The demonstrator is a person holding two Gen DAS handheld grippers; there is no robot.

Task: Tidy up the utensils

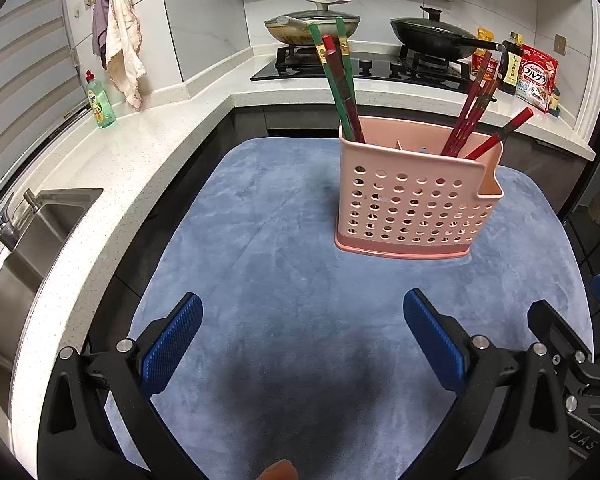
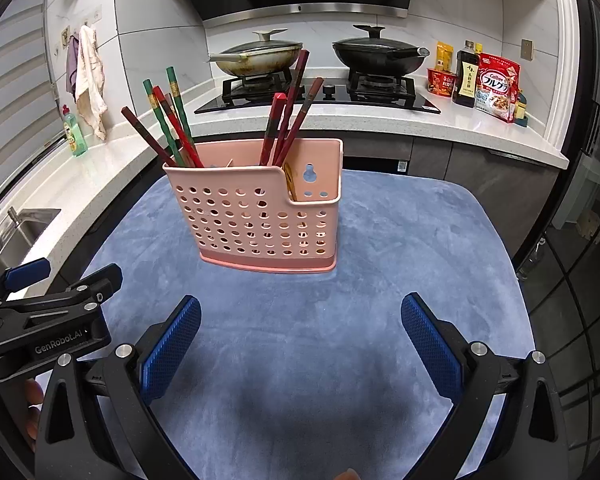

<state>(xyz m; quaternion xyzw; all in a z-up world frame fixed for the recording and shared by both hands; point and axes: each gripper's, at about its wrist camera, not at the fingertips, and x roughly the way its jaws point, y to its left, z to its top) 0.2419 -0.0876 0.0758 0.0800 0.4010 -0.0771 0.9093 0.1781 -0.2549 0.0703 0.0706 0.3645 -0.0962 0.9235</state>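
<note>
On the blue mat (image 2: 400, 248), both hand-held grippers (image 1: 302, 336) (image 2: 300, 336) gape empty, near the pink holder (image 2: 260, 220).

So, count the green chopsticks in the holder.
2. Both green chopsticks stand in the left compartment of the pink holder, leaning left among red ones. Others may be hidden inside.

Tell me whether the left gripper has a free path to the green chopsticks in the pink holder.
Probably yes. The left gripper is open and empty, only bare blue cloth lies between it and the pink holder, and the green chopsticks stick up above its rim.
</note>
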